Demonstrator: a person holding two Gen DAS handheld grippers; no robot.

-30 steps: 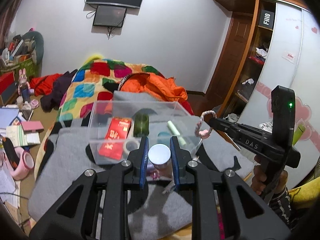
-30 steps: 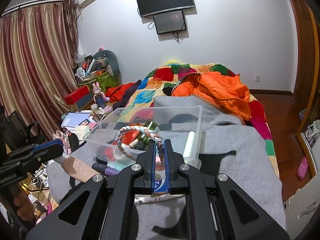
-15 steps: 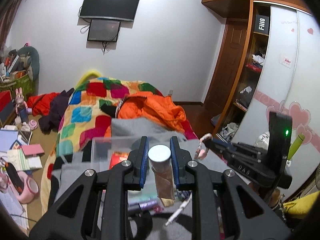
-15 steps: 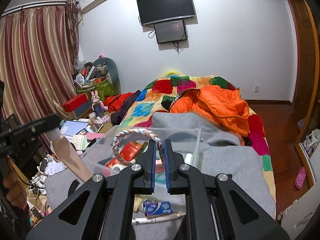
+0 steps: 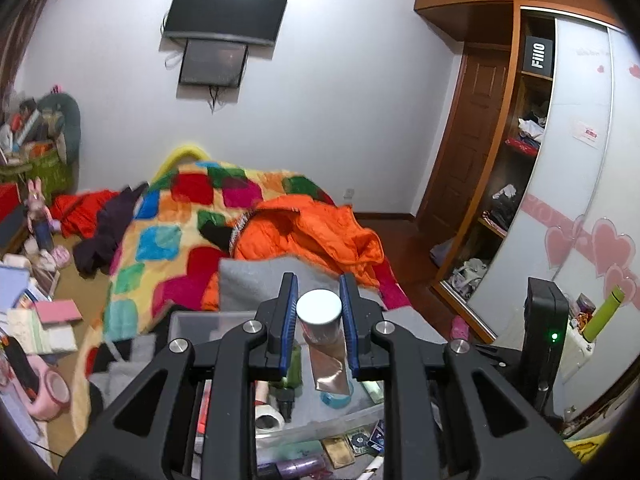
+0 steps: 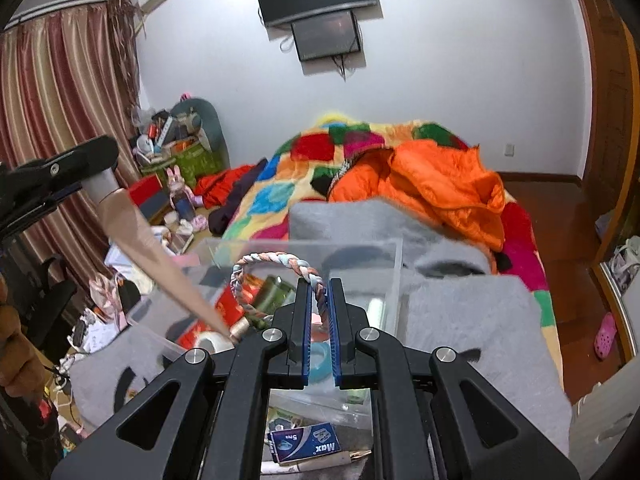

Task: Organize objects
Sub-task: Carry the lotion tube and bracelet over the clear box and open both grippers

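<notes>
My left gripper is shut on the silver cap of a rose-gold tube, which hangs tail down over a clear plastic bin. The right wrist view shows that tube slanting from the left gripper down to the bin's near left corner. My right gripper is shut on a braided pastel ring, held upright above the clear bin. Inside the bin lie a red packet, a green bottle, a white tape roll and a teal ring.
The bin rests on a grey blanket on a bed with a patchwork quilt and an orange jacket. A blue "Max" box and small items lie in front of the bin. Clutter fills the floor at left; a wardrobe stands at right.
Both grippers have risen and moved forward over the bin, which now sits lower in both views. The tube has been lifted off the blanket; the braided ring stays held.
</notes>
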